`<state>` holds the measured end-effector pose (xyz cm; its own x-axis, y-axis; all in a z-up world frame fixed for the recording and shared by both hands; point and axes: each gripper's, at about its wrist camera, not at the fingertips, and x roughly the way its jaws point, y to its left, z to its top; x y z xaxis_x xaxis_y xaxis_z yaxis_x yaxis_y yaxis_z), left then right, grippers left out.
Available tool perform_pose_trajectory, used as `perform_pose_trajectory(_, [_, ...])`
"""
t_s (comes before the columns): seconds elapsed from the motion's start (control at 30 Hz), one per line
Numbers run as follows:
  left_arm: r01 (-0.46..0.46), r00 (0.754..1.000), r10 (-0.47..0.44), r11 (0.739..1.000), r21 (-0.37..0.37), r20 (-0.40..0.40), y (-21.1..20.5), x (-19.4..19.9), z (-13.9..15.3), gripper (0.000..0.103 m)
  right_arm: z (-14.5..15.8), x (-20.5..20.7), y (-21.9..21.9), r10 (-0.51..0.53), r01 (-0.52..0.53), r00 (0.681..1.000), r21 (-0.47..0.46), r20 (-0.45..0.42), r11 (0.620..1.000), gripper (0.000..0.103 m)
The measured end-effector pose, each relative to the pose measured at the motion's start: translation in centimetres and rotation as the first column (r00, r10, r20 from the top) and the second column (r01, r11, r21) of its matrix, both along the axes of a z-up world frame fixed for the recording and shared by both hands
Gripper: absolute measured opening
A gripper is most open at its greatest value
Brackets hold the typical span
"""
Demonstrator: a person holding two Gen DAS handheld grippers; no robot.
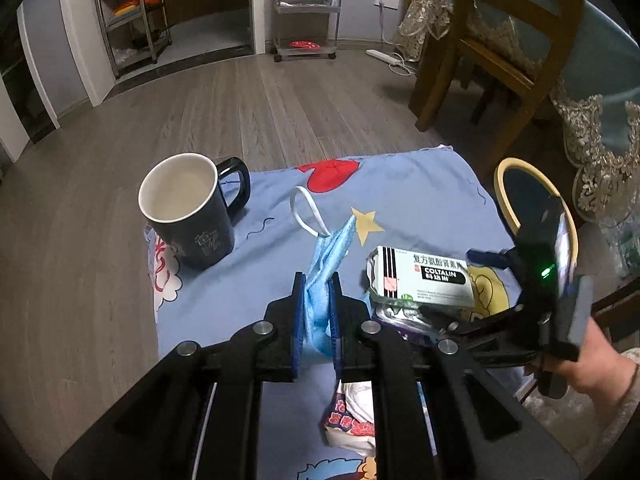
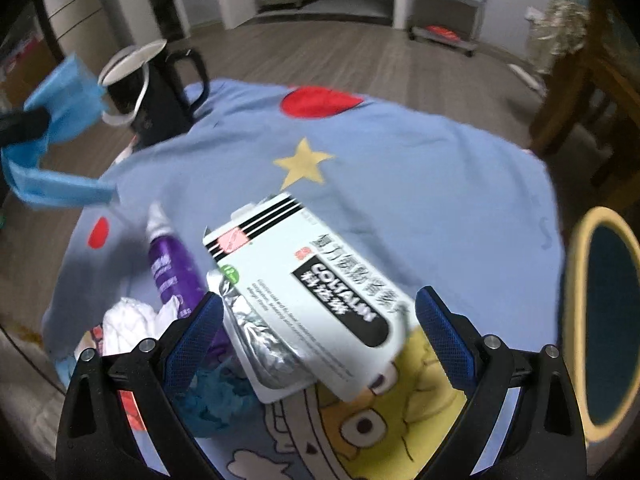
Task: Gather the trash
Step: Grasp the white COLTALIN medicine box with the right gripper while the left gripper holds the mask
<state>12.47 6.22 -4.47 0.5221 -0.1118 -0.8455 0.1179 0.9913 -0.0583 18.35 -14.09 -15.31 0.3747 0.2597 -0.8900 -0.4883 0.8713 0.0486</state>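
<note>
My left gripper is shut on a blue face mask, lifted above the blue cartoon cloth; its white ear loop sticks up. The same mask hangs at the far left of the right wrist view. My right gripper is open, its blue pads on either side of a white medicine box lying on a silver blister pack. The pads stand apart from the box. The box also lies right of the mask in the left wrist view.
A black mug stands at the cloth's left. A purple tube, crumpled white tissue and blue scrap lie near the box. A yellow-rimmed bin sits to the right, with a wooden chair beyond.
</note>
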Motion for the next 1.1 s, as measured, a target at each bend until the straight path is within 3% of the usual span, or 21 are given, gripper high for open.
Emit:
perform_pose_trajectory(0.17, [0.005, 1.000, -0.004, 0.999, -0.037, 0.025, -0.1, 0.1, 0.9, 0.010, -1.5, 0.6, 1.0, 0.039, -0.039, 0.999, -0.045, -0.006, 0.998, 0.096])
perform_pose_trajectory(0.33, [0.031, 0.996, -0.031, 1.000, -0.004, 0.089, -1.0, -0.2, 2.4, 0.010, -2.3, 1.5, 1.3, 0.033, -0.033, 0.999, -0.045, 0.005, 0.998, 0.096])
perform_pose_trajectory(0.43, [0.026, 0.996, -0.023, 0.999, -0.033, 0.091, -0.8, -0.1, 2.7, 0.010, -2.4, 2.0, 0.7, 0.017, -0.018, 1.000, -0.021, -0.007, 1.000, 0.096])
perform_pose_trajectory(0.83, [0.037, 0.997, -0.035, 0.999, -0.030, 0.076, -1.2, 0.2, 2.3, 0.010, -3.0, 2.8, 0.8, 0.042, -0.042, 0.999, -0.014, -0.022, 0.999, 0.095])
perform_pose_trajectory(0.97, [0.021, 0.998, -0.019, 0.999, -0.031, 0.068, -0.7, 0.4, 2.0, 0.010, -2.5, 2.9, 0.5, 0.020, -0.020, 0.999, 0.001, -0.045, 1.000, 0.081])
perform_pose_trajectory(1.1, [0.008, 0.993, -0.002, 0.999, -0.048, 0.117, -0.5, 0.2, 3.2, 0.010, -1.7, 2.7, -0.5, -0.010, 0.014, 0.997, 0.041, -0.079, 0.999, 0.076])
